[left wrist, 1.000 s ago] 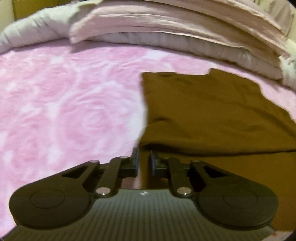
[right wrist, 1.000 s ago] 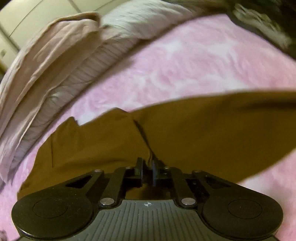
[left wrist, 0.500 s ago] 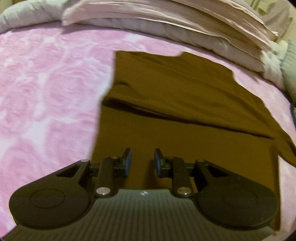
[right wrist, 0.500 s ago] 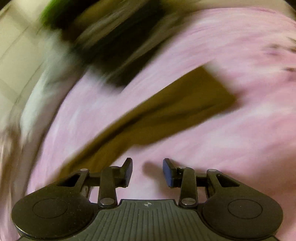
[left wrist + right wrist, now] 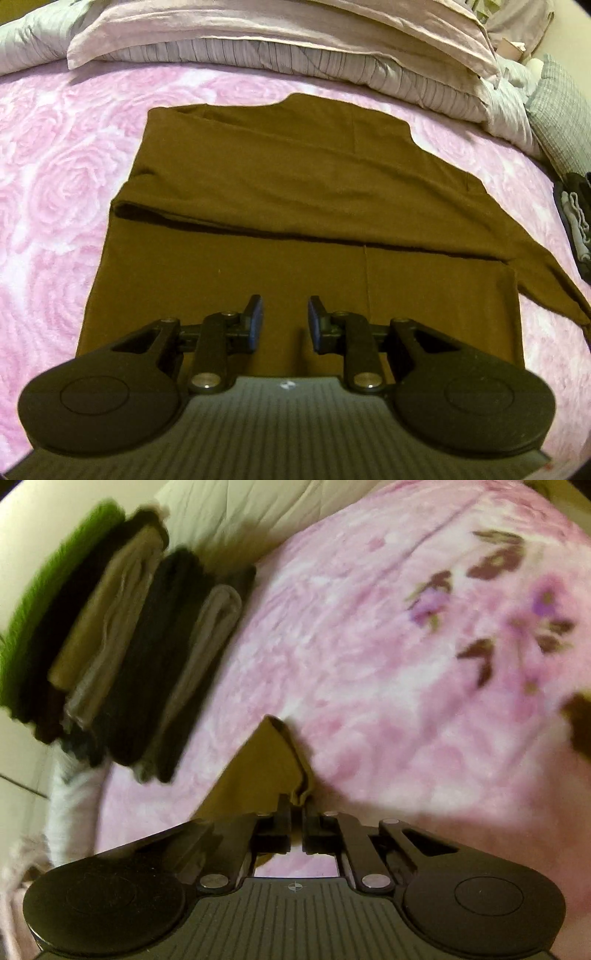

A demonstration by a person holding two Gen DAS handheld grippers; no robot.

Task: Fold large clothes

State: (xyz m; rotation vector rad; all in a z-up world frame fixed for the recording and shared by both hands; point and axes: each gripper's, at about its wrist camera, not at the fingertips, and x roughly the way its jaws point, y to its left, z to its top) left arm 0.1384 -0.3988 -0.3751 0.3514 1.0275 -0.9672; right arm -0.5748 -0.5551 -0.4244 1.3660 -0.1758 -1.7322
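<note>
A large brown knit garment (image 5: 295, 192) lies part-folded on the bed's pink rose-patterned blanket (image 5: 55, 177), one flap doubled toward twelve o'clock. The left gripper (image 5: 282, 321) hovers over its near half, spread and empty. The right gripper (image 5: 297, 812) has just been closing and now pinches a brown corner (image 5: 269, 760), with the stack of folded clothes (image 5: 122, 657) at ten o'clock. Pulling on that thin pinch alone could slip it free or drag the fold askew.
</note>
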